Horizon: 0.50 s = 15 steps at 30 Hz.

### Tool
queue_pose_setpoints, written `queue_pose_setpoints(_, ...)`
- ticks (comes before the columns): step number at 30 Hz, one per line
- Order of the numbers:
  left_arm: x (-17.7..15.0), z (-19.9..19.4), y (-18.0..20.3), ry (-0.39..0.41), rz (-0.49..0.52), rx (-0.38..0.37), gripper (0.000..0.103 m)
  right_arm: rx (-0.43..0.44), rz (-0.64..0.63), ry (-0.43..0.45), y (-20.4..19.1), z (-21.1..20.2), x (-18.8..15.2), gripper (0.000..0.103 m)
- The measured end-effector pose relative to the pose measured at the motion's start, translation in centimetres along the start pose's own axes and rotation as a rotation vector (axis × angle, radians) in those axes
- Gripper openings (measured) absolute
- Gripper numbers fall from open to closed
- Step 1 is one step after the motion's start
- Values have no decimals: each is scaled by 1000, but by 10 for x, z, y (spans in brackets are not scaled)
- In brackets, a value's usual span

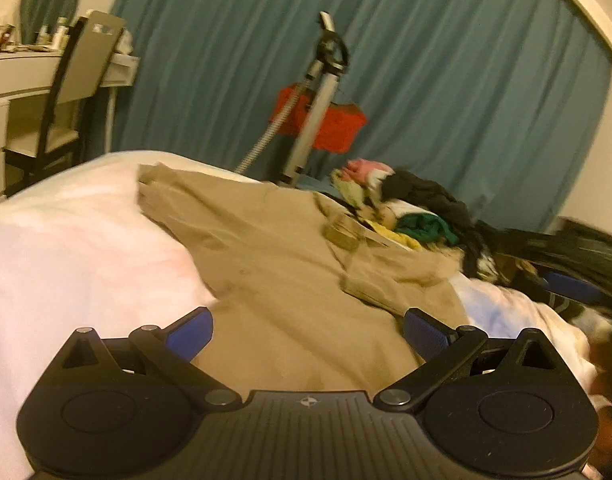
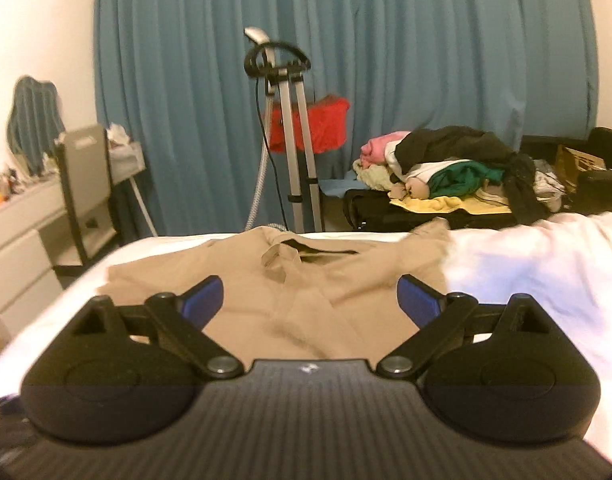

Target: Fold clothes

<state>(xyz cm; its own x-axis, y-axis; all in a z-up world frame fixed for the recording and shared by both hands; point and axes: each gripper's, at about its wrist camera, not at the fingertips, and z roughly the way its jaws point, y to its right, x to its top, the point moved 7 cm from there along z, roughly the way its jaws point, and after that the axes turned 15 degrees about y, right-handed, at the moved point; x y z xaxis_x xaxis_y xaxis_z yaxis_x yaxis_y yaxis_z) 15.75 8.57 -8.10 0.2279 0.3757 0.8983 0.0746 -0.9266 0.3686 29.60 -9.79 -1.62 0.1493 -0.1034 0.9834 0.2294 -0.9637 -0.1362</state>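
A tan shirt (image 2: 306, 280) is seen spread on the white bed (image 2: 526, 264), collar towards the blue curtain (image 2: 386, 60). The left hand-held gripper (image 1: 306, 332) and right hand-held gripper (image 2: 310, 300) are both held wide open over it, nothing gripped. A clothes pile (image 2: 458, 168) is spotted beyond.

White-sheeted bed (image 2: 526, 272), rumpled toward 3 o'clock. Spread flat across its middle, a tan collared shirt (image 2: 306, 280), collar toward 12 o'clock, one sleeve reaching to 10 o'clock, cloth creased and partly bunched near the collar.
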Motion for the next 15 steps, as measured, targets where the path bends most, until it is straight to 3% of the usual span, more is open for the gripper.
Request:
queue_pose_setpoints(7, -22, -29, 49, -55, 63, -122, 101, -32, 98, 41, 44, -137, 1, 95)
queue_pose_setpoints(11, -45, -52, 85, -131, 86, -263, 98, -134, 193, 63, 91, -188, -16, 95)
queue_pose_setpoints(15, -79, -62, 116, -273, 1, -412, 92, -195, 353, 59, 131, -210, -33, 95)
